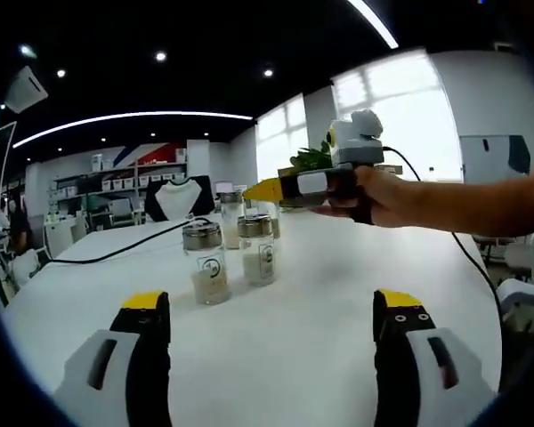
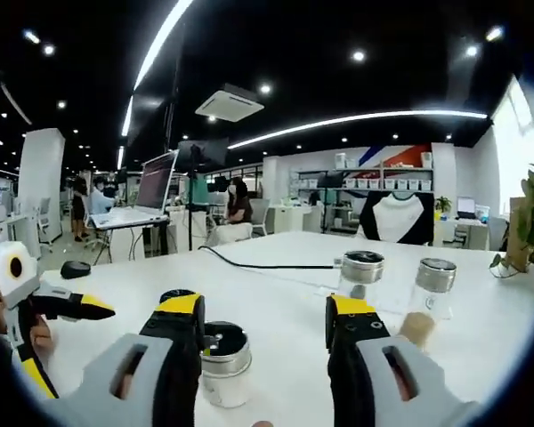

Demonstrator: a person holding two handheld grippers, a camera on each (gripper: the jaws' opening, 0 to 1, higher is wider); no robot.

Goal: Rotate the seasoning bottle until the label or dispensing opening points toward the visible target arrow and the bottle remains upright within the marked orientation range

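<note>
Several glass seasoning bottles with metal lids stand upright on the white table (image 1: 338, 294). The nearest bottle (image 1: 205, 262) and a second bottle (image 1: 258, 250) stand ahead of my left gripper (image 1: 269, 310), which is open with nothing between its jaws. A hand holds my right gripper (image 1: 265, 189) over the rear bottles (image 1: 230, 213). In the right gripper view, a metal-lidded bottle (image 2: 223, 354) sits low between the jaws of my open right gripper (image 2: 265, 313), close to the left jaw. Two more bottles (image 2: 362, 271) (image 2: 434, 283) stand beyond. My left gripper (image 2: 68, 334) enters from the left.
A black cable (image 2: 267, 264) runs across the table, and a black mouse (image 2: 75, 268) lies near its far left edge. A laptop (image 2: 151, 191) stands on a desk behind, with people seated nearby. A plant (image 1: 311, 158) stands by the window, with shelves along the back wall.
</note>
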